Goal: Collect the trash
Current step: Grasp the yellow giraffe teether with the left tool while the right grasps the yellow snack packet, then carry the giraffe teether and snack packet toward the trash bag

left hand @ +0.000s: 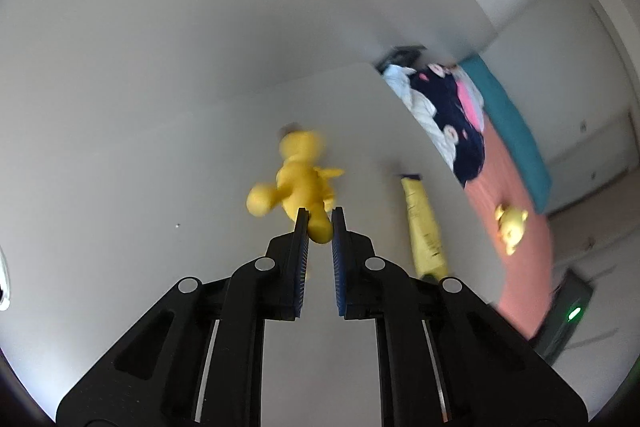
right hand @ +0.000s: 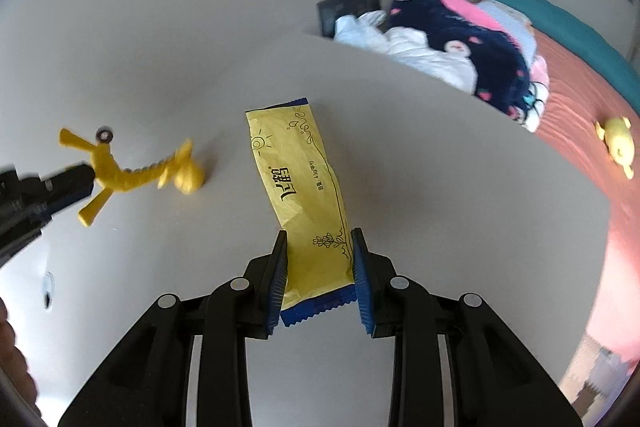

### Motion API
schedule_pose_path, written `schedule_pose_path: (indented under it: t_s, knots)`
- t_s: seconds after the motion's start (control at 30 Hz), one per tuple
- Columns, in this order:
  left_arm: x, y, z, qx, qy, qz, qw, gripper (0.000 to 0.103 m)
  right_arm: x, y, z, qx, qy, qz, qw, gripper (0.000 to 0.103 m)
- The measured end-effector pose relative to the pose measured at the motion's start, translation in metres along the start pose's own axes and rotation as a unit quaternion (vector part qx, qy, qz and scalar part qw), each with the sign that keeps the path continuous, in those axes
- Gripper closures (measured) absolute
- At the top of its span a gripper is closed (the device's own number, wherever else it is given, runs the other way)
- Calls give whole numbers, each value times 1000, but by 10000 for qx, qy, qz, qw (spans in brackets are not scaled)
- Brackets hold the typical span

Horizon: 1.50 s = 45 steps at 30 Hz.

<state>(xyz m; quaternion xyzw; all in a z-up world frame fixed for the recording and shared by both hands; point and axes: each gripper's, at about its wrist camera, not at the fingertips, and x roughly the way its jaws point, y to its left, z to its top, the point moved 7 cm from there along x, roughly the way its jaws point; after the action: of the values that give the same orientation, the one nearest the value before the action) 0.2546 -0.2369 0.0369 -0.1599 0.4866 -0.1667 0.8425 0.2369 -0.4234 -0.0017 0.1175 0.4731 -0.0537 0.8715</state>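
Note:
A yellow toy figure (left hand: 298, 183) with long limbs is held by one limb in my left gripper (left hand: 320, 217), above the white table (left hand: 160, 207); it also shows in the right wrist view (right hand: 132, 171), gripped by the left fingers (right hand: 60, 187). A yellow snack wrapper (right hand: 304, 187) with blue ends lies on the table. My right gripper (right hand: 319, 239) has its pads on both sides of the wrapper's near end. The wrapper also shows in the left wrist view (left hand: 424, 227).
A bed with an orange cover (right hand: 580, 147) lies right of the table, with a pile of clothes (right hand: 448, 35), a small yellow plush (right hand: 618, 145) and a dark tablet (right hand: 348, 7). A grey device with a green light (left hand: 568, 319) sits at the lower right.

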Motion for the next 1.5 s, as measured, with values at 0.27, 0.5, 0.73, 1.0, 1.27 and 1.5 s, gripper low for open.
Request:
schedule_pose_path:
  t_s: [0.27,0.5,0.73,1.0,1.27,1.5]
  knots:
    - [-31,-31,-33,378,-86,-195,9991,92,-67,-31,-21,283,-306,21,9991,71]
    - [-72,-98,-68,1109,-284,-479,9923,93,-133,-66,-42,629,-691,52,9956,71]
    - [-89,-171,-136,1750,-169,-663,9822,93,-204,-125,-86,1016,-1097,-175,9886,71]
    - [-76,-251,-237,2451,239,-1054,9635,93,-253,-206,-158,1465,-1193,-696,9795,71]
    - [-54,-320,-334,3122,764,-1401,9365,93,-277,-283,-231,2008,-1058,-1114,9675,71]
    - [-31,-355,-403,3625,1113,-1430,9142,93,-281,-339,-284,2501,-772,-1248,9570,71]
